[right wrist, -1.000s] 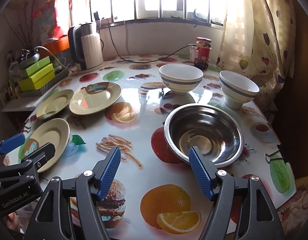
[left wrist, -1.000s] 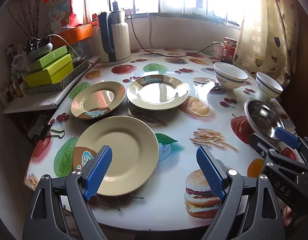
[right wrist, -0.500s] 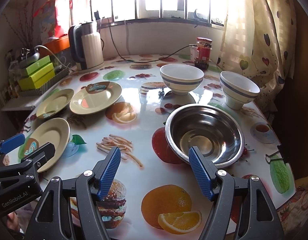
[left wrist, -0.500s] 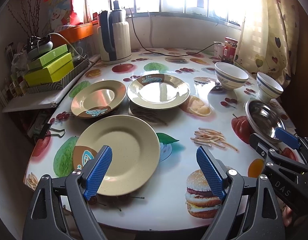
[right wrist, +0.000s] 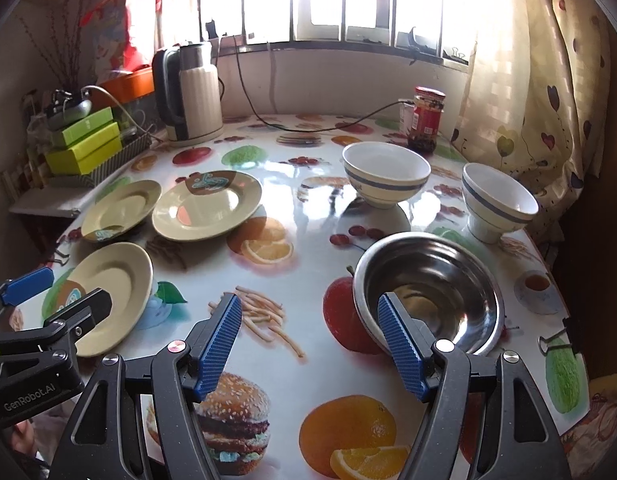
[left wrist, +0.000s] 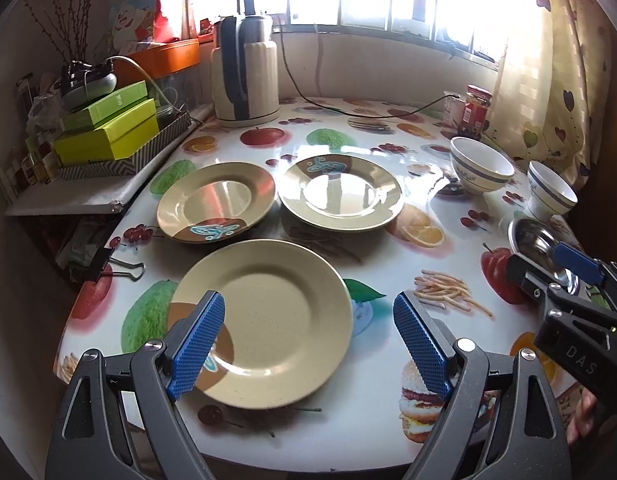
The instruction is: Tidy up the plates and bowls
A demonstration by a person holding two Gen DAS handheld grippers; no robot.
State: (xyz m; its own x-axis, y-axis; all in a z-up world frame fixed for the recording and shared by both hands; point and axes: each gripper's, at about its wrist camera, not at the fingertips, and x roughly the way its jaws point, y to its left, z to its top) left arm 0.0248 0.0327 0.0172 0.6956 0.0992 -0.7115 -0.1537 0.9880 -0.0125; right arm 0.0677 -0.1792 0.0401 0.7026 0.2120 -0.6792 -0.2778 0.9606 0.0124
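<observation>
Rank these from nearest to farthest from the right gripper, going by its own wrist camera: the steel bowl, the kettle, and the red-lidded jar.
From the right gripper:
1. Steel bowl, directly ahead, right side.
2. Red-lidded jar, far right, by the curtain.
3. Kettle, far left, under the window.
Jar and kettle are nearly too close to call.

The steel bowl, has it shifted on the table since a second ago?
No. In the right wrist view the steel bowl keeps its place beside the printed red apple; the right gripper hangs open, not touching it.
</observation>
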